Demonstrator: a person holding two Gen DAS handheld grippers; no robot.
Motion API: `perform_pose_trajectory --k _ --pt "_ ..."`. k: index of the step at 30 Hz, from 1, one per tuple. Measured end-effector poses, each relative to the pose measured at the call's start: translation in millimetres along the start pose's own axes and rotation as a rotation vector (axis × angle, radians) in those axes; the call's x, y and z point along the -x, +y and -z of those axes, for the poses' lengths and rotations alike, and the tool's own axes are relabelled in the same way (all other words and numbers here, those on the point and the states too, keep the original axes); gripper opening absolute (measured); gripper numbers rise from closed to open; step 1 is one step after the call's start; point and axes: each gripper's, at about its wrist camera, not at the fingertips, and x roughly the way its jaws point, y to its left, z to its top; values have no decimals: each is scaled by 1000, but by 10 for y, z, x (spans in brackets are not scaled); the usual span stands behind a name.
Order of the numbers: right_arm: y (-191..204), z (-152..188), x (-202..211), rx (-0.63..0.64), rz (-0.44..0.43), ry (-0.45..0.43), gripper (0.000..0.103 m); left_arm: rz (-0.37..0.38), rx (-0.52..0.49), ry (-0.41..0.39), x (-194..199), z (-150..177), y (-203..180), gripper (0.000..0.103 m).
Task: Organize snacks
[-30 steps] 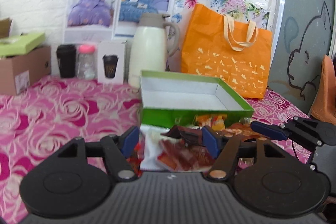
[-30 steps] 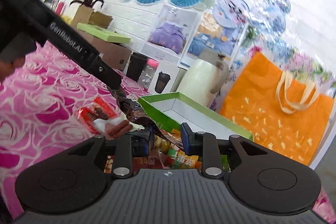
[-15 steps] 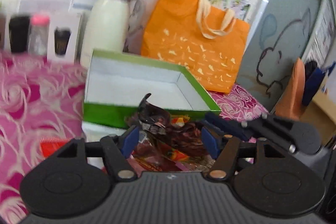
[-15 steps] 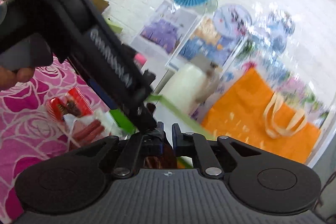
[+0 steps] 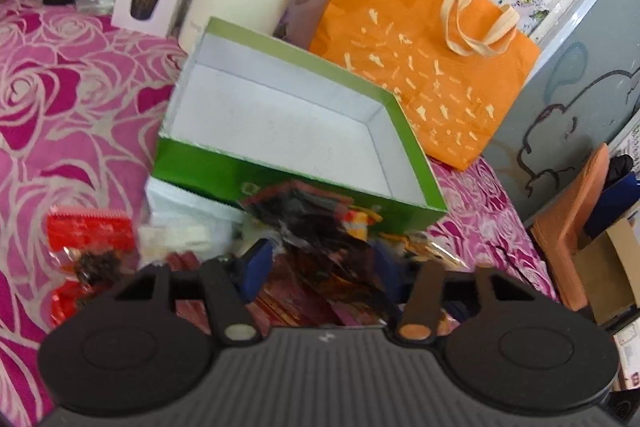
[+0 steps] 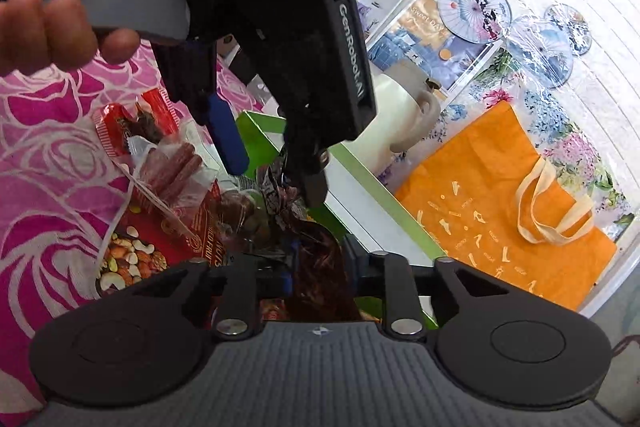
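Right wrist view: both grippers crowd one dark crinkled foil snack packet [image 6: 316, 259], likely a handover toward the empty green-walled cardboard box [image 5: 256, 171]. Right gripper [image 6: 320, 263], jaws just opening, straddles the packet's lower half; grip unclear. Left gripper [image 6: 276, 163], jaws just closing, part-open at its top.

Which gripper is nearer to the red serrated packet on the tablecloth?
Left. The left gripper hovers just right of the red packet, its fingers just closing around a dark wrapper. The right gripper is beyond the snack pile, fingers just opening, a brown packet between them.
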Motion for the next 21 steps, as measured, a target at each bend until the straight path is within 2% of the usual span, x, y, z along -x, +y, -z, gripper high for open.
perform_pose_trajectory --k 4,8,17,21 --pt "64 -43 67 45 -61 44 14 -21 -6 30 -51 48 -37 27" --pt "324 -26 213 136 -1 19 11 -40 -38 -7 65 168 -67 22" --pt "404 -120 667 121 43 -82 11 -59 -95 -108 628 391 -225 21" --pt "354 -209 647 122 88 -114 10 -58 -148 -149 714 328 -350 21"
